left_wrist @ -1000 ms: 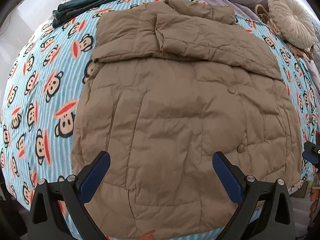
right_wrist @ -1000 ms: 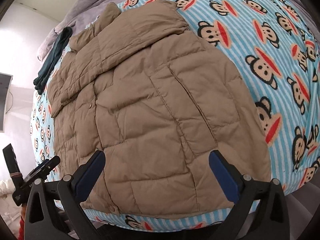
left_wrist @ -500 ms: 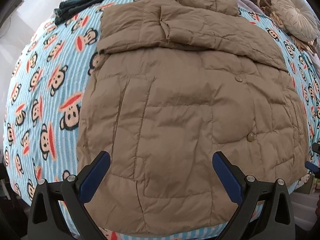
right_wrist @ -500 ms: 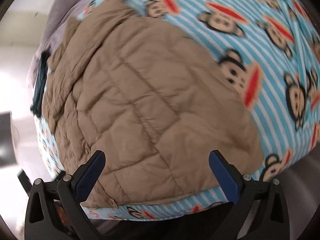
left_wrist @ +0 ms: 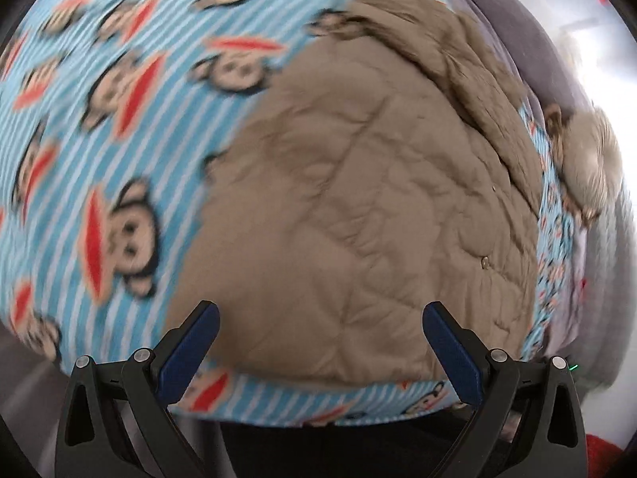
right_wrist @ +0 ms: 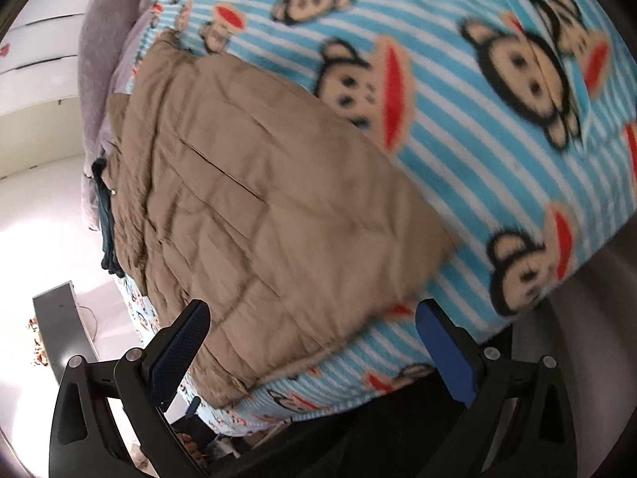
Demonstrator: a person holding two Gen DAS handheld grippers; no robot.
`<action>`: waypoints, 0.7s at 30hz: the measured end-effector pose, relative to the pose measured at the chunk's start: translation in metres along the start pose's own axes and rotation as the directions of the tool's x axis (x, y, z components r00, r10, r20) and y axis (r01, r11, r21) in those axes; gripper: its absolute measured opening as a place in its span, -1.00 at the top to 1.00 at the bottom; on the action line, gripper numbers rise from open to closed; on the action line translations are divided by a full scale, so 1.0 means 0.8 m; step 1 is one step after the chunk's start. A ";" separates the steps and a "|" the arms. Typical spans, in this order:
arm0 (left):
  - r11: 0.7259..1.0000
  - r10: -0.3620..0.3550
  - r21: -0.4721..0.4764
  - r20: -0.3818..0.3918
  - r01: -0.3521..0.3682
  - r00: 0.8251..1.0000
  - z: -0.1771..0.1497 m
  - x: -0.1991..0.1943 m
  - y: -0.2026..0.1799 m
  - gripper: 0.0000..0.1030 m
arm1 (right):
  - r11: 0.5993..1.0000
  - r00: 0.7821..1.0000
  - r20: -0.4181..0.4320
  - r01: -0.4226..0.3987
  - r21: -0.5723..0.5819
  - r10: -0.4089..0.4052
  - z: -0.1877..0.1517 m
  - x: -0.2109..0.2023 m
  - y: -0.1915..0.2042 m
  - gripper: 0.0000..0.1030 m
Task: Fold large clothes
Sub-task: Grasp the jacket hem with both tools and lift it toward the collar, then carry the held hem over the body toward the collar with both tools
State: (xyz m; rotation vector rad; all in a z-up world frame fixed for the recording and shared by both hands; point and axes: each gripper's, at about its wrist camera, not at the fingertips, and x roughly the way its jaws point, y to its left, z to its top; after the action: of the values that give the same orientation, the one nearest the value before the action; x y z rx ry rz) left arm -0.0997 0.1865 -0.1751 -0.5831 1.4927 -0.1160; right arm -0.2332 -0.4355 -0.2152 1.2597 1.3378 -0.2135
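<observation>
Both grippers hang at the near edge of the bed, jaws spread wide and holding nothing: the left gripper (left_wrist: 318,342) over the jacket's lower left corner, the right gripper (right_wrist: 312,338) over its lower right corner. Open monkey-print blanket (left_wrist: 119,127) stretches to either side of the coat, with a narrow strip of it in front of the hem. The tan quilted jacket (left_wrist: 378,207) lies flat on the blanket, sleeve folded across the chest, snaps showing. A dark garment (right_wrist: 105,235) sits beyond its collar end.
</observation>
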 end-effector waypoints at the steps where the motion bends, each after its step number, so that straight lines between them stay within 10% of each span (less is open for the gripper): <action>1: 0.999 -0.028 -0.042 -0.004 0.028 1.000 -0.005 -0.002 0.014 -0.97 | 1.000 1.000 -0.012 0.005 0.010 -0.005 -0.003 0.004 -0.004 -0.99; 5: 0.983 -0.121 -0.149 -0.054 0.112 0.991 -0.030 0.008 0.048 -0.97 | 0.997 0.999 -0.042 -0.027 0.071 0.030 -0.009 0.020 -0.020 -0.99; 21: 0.994 -0.072 -0.093 -0.135 0.060 0.988 -0.040 0.076 0.020 -0.97 | 0.993 0.992 -0.085 -0.086 0.086 0.093 0.014 0.066 -0.007 -0.99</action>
State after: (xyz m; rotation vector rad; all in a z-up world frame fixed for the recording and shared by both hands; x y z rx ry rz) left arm -0.1286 0.1647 -0.2360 -0.7086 1.6191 -0.1440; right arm -0.2138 -0.4184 -0.2631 1.4091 1.3567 -0.1517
